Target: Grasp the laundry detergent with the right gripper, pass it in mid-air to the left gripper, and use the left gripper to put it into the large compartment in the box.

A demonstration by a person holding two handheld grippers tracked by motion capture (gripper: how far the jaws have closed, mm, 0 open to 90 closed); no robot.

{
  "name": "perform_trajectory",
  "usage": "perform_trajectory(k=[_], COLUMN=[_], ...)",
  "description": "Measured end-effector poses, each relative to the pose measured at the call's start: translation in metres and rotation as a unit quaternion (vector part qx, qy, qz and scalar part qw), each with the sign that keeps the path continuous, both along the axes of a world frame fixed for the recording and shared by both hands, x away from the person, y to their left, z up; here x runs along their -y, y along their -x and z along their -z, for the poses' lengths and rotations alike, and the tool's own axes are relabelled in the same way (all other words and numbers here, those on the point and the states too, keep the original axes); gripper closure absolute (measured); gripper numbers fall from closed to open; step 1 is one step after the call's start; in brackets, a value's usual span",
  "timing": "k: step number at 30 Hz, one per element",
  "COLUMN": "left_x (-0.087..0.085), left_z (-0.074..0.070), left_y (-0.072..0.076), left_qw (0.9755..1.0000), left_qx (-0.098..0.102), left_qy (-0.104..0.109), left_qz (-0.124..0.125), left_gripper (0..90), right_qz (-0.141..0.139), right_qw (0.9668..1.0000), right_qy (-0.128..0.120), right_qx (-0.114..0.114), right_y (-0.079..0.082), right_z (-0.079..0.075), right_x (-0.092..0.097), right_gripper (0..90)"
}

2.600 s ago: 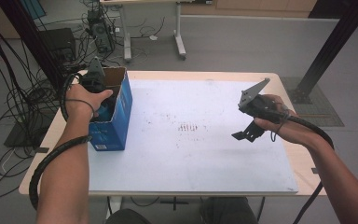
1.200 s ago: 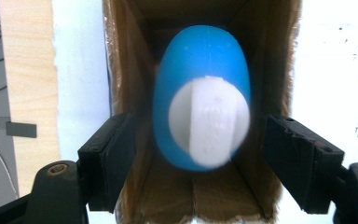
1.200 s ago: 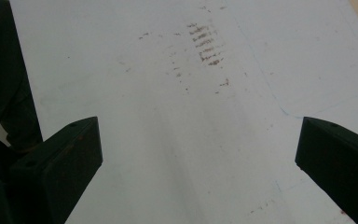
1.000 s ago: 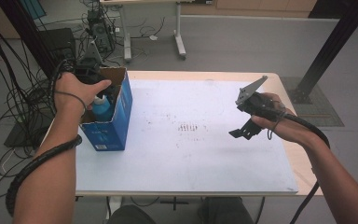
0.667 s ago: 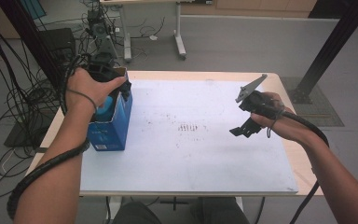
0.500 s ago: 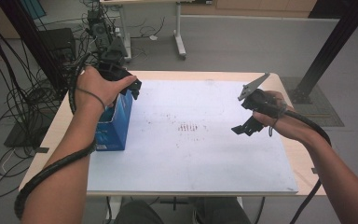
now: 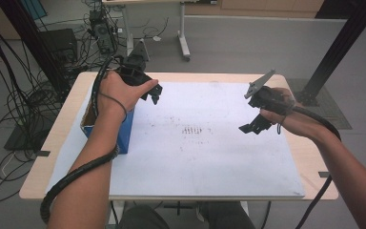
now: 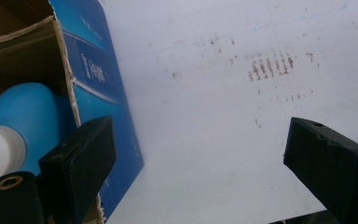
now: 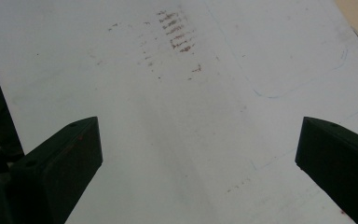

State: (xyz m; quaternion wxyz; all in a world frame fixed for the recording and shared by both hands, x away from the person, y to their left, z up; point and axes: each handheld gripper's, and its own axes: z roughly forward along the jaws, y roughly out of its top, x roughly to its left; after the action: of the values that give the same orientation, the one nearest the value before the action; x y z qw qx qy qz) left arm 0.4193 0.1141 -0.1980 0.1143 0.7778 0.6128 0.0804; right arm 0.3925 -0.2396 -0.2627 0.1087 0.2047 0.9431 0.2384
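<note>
My left claw (image 7: pixel 148 90) sits in the upper left of the high view, jaws spread wide and empty, above the right rim of the box (image 7: pixel 124 131). In the left gripper view one jaw hangs over the box wall at lower left and the other over bare mat at lower right. My right claw (image 7: pixel 255 125) hovers at centre right of the high view, also spread and empty, over the white mat (image 7: pixel 205 162); the right gripper view has plain mat between its jaws, with a patch of reddish marks (image 9: pixel 177 35) near the top.

The bottle (image 8: pixel 25 121), blue with a white cap, is inside the open box, at the far left of the left gripper view. I judge that nothing has been lifted out: the bottle is in the box and neither claw grips anything, so the reach in, the grasp and the lift are all still to do.

The cardboard rim (image 8: pixel 67 88) is torn and stands just beside my left jaw, so I would clear it before dropping in. To the right of the box the mat lies open across the middle of the high view. The table's wooden edge (image 7: pixel 310 157) borders the mat on the right, near my right arm.
</note>
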Motion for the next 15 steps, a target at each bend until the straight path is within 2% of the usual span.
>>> perform_trajectory(k=[7, 15], left_x=[0.004, 0.007], left_z=[-0.002, 0.011], left_y=[-0.001, -0.002], left_qw=[0.9999, 0.9998], left_qx=[0.010, 0.004], left_qy=[0.006, 0.014], left_qz=[0.005, 0.010], left_gripper=[9.4, 9.5], right_qz=[0.006, 0.009], right_qw=[0.9999, 0.9998], right_qy=[0.008, 0.020], right_qx=[0.004, 0.004], right_y=[0.000, 0.001], right_z=[-0.007, -0.004], right_x=[0.002, 0.003], right_gripper=[0.5, 0.5])
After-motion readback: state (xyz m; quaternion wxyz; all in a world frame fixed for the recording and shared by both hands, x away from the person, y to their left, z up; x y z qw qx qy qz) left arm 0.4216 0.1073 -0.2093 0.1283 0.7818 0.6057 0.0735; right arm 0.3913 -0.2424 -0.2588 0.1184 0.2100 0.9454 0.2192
